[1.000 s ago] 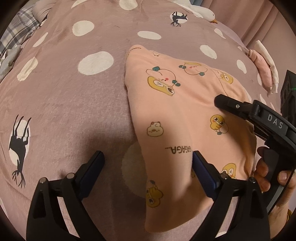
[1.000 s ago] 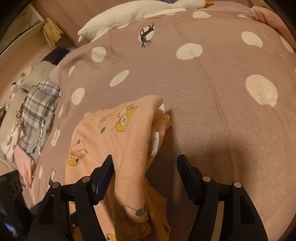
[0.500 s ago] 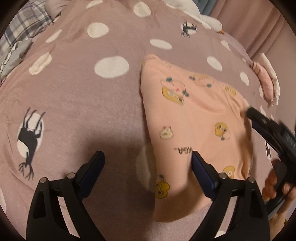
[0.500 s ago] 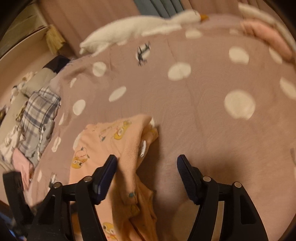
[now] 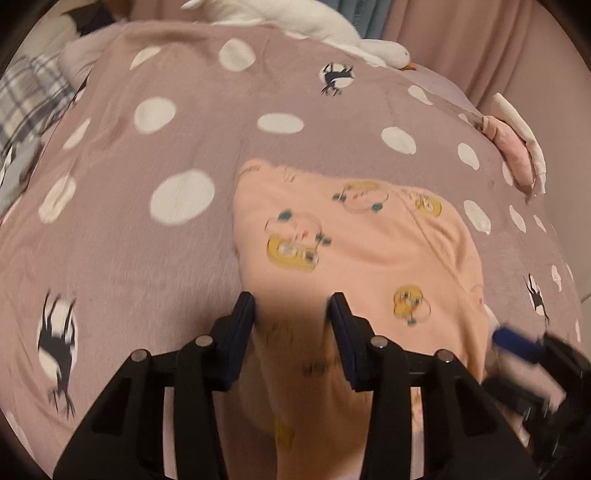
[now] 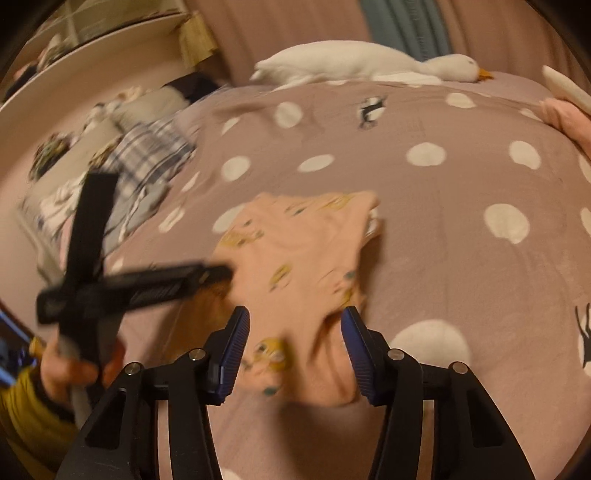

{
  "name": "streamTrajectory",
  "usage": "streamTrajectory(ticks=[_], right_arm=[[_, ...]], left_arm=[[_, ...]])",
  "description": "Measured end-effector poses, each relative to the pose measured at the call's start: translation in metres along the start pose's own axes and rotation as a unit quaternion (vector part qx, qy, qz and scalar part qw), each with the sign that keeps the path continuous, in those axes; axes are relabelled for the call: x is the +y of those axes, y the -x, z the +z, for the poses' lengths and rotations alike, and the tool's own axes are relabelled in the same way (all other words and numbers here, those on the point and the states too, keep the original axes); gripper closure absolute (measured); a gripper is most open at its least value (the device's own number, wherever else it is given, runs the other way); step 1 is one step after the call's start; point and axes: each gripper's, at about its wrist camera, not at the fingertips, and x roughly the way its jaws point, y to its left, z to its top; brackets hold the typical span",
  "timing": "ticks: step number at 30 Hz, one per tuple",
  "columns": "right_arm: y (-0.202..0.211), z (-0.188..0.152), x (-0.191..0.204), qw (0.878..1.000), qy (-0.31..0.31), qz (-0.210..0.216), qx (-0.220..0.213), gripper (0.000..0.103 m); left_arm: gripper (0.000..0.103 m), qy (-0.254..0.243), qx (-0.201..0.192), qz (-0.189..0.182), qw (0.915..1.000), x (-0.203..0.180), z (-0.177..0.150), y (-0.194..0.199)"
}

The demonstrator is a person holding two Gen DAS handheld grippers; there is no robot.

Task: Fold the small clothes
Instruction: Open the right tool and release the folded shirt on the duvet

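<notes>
A small peach garment with cartoon duck prints (image 5: 354, 258) lies partly folded on the mauve polka-dot bedspread (image 5: 147, 240); it also shows in the right wrist view (image 6: 306, 258). My left gripper (image 5: 291, 314) is open, its jaws narrowed, straddling the garment's near left part. My right gripper (image 6: 295, 328) is open over the garment's near edge, holding nothing. The left gripper shows blurred in the right wrist view (image 6: 129, 288); the right gripper shows blurred at the lower right of the left wrist view (image 5: 524, 347).
A white goose plush (image 5: 317, 26) lies at the bed's far end. A folded pink and white cloth (image 5: 517, 147) sits at the right edge. Plaid and other clothes (image 6: 147, 155) are piled at the left side. Curtains hang behind.
Both grippers pulled back and rose. The left jaws narrowed and moved right over the garment. The right gripper let the raised fold drop; the garment now lies flatter.
</notes>
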Motion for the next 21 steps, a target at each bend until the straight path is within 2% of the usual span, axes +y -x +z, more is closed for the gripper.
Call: streamTrajectory(ticks=[2, 4, 5, 7, 9, 13, 15, 21], right_arm=[[-0.005, -0.002, 0.003, 1.000, 0.005, 0.007, 0.006, 0.053], [-0.014, -0.004, 0.003, 1.000, 0.005, 0.007, 0.018, 0.060], [-0.018, -0.005, 0.002, 1.000, 0.003, 0.000, 0.026, 0.062], [-0.032, -0.009, -0.006, 0.998, -0.008, -0.031, 0.057, 0.072], [-0.038, -0.011, -0.017, 0.997, -0.025, -0.037, 0.067, 0.077], [-0.035, -0.005, -0.028, 0.996, -0.057, -0.013, 0.072, 0.078], [-0.029, 0.001, -0.027, 0.996, -0.054, -0.010, 0.066, 0.078], [-0.014, 0.037, -0.027, 0.999, -0.051, 0.016, -0.004, 0.076]], left_arm=[[0.062, -0.007, -0.009, 0.007, 0.9999, 0.000, 0.005, -0.005], [0.062, -0.018, -0.007, 0.016, 0.9997, 0.000, 0.010, -0.014], [0.061, -0.022, -0.002, 0.026, 0.9994, 0.000, 0.012, -0.022], [0.059, -0.028, 0.007, 0.035, 0.9990, 0.001, 0.013, -0.032], [0.057, -0.033, 0.009, 0.040, 0.9986, 0.002, 0.015, -0.037], [0.054, -0.035, 0.011, 0.042, 0.9984, 0.005, 0.016, -0.038], [0.055, -0.033, 0.008, 0.041, 0.9986, 0.006, 0.015, -0.031], [0.056, -0.035, -0.003, 0.034, 0.9988, 0.006, -0.006, 0.000]])
